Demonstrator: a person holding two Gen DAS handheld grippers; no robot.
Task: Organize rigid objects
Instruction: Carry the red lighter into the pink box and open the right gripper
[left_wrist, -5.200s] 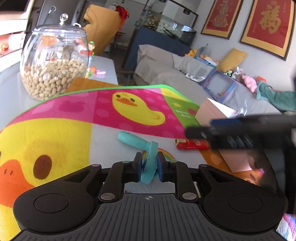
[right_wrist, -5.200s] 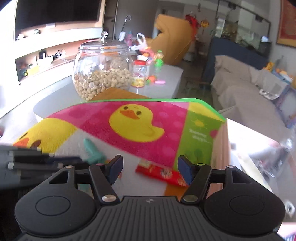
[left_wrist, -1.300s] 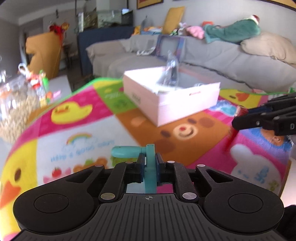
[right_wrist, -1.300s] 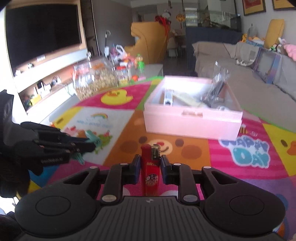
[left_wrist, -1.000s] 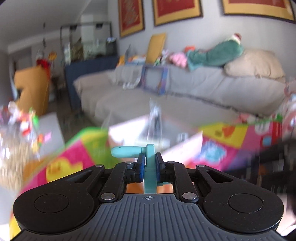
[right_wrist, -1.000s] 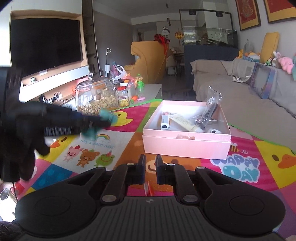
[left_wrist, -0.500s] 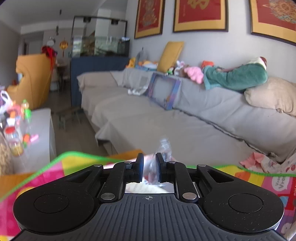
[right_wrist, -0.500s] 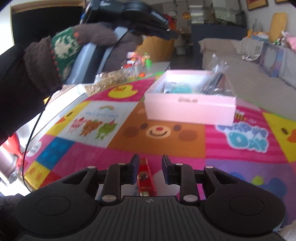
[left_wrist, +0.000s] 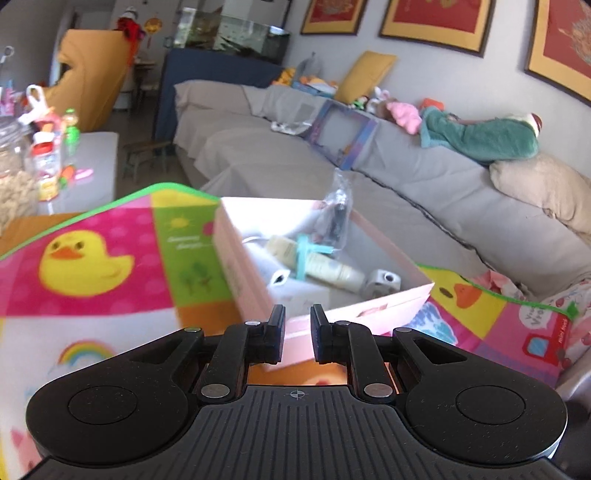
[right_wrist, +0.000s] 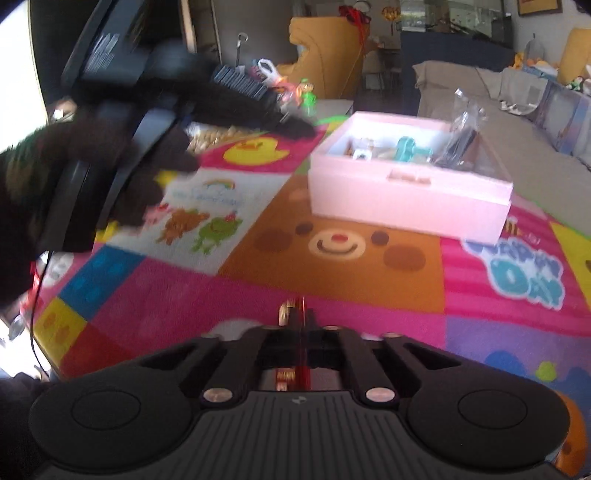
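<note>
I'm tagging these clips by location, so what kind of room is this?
Most likely a home living room: a long grey sofa strewn with cushions and soft toys, framed red pictures on the wall, and a bright children's play mat covering the table.

Red lighter (right_wrist: 302, 345) mostly hidden between fingers, box (left_wrist: 236, 266) contents blurred

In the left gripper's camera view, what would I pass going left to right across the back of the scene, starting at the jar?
Glass jar of nuts → yellow duck on the mat → pink box → green plush toy on the sofa.
</note>
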